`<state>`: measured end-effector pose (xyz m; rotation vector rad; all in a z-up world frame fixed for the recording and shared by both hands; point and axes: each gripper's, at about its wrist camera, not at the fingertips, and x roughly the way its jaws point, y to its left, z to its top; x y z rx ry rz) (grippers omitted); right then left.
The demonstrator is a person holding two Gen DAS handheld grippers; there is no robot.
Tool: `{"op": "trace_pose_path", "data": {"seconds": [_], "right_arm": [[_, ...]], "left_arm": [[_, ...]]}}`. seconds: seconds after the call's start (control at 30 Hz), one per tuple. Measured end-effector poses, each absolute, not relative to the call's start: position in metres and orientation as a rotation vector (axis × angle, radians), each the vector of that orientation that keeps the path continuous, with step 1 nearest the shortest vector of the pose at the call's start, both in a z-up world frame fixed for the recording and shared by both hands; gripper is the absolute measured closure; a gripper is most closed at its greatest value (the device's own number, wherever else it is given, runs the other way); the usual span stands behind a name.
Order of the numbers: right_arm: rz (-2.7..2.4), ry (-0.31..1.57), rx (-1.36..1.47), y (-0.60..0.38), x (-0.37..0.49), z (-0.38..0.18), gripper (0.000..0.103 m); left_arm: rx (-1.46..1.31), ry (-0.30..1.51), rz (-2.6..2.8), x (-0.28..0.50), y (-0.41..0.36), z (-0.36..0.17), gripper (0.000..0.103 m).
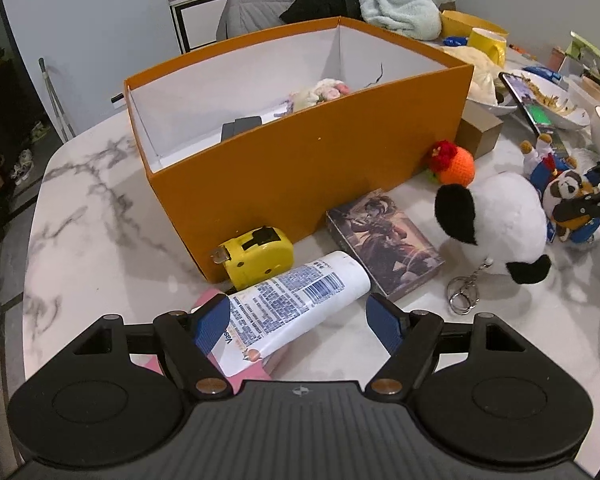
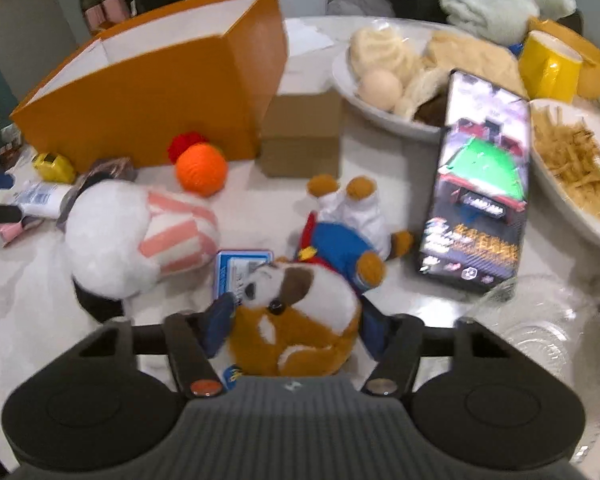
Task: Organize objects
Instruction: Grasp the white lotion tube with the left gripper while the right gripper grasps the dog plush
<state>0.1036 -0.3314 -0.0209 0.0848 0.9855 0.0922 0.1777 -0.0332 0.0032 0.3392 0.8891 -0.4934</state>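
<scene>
Early going: orange box (image 1: 300, 160) holds just a few bits, most stuff's still out on the marble table (image 1: 100, 200). Left gripper (image 1: 296, 320) wide open around the lotion tube (image 1: 292, 304), not squeezing yet. Right gripper (image 2: 296, 320) clamped on the brown-and-white plush (image 2: 300, 320). Cluttered dining room w/ food bowls (image 2: 380, 112), phone (image 2: 480, 184), tape measure (image 1: 256, 256) & card box (image 1: 384, 240) left to go

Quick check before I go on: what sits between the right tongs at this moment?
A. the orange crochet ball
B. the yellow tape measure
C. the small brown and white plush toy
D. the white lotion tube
C: in the right wrist view the right tongs flank the small brown and white plush toy, their blue pads against its sides; the lotion tube lies between the left tongs, which are open.
</scene>
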Motion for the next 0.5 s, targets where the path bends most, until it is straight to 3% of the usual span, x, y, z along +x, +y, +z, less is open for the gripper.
{"op": "trace_pose_path", "data": {"seconds": [0.5], "right_arm": [[0.128,0.992,0.053,-0.323,0.101,-0.019,0.038]], "left_arm": [[0.727,0.829,-0.584,0.180,-0.078,-0.025,0.016]]}}
